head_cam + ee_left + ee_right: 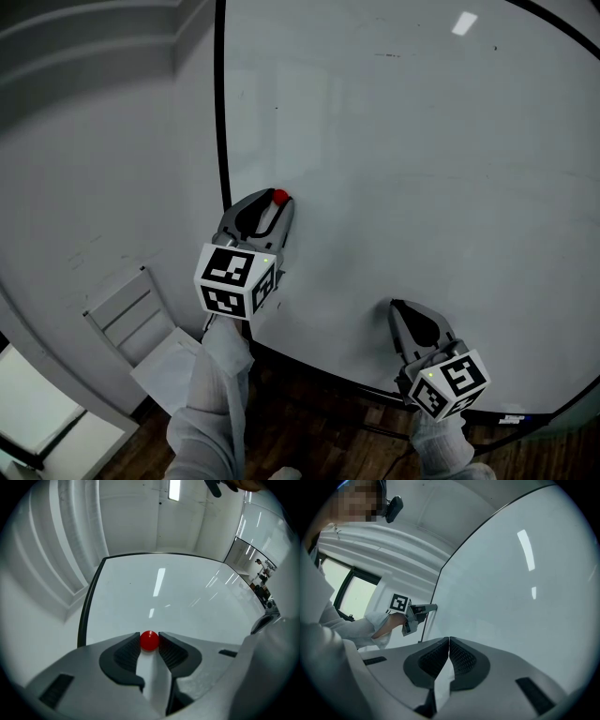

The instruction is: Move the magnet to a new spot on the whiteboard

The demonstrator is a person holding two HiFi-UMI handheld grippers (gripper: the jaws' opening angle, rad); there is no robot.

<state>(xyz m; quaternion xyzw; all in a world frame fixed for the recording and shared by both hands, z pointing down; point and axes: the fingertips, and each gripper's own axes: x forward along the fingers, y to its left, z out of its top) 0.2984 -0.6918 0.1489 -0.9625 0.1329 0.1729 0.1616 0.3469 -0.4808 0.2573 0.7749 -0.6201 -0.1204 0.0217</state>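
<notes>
Nearest the camera are the person's two white sleeves, the left sleeve [217, 394] at the bottom centre and the right sleeve [441, 441] at the bottom right, each reaching away toward a gripper. The left gripper [277, 203] carries its marker cube [236, 279] just above the wrist and points at the whiteboard [422, 169], close to the board's black left edge [221, 112]. Its two ribbed pads [126, 652] pinch a small round red magnet [149, 640], one pad against each side of the ball, and the magnet sits against the board's white surface, near the left edge and about halfway up. The right gripper [397, 307] is lower and to the right, well apart from the left one, with its own marker cube [452, 382] near the bottom rim of the board; its tip is close to the board's surface. Its jaws are pressed together with nothing between them. A bright strip of ceiling light [464, 22] is mirrored in the board far up on the right. Left of the board is a plain pale wall [94, 169], and below it, at the near left, stands a white slatted chair [141, 328] on a dark wooden floor [309, 422].
</notes>
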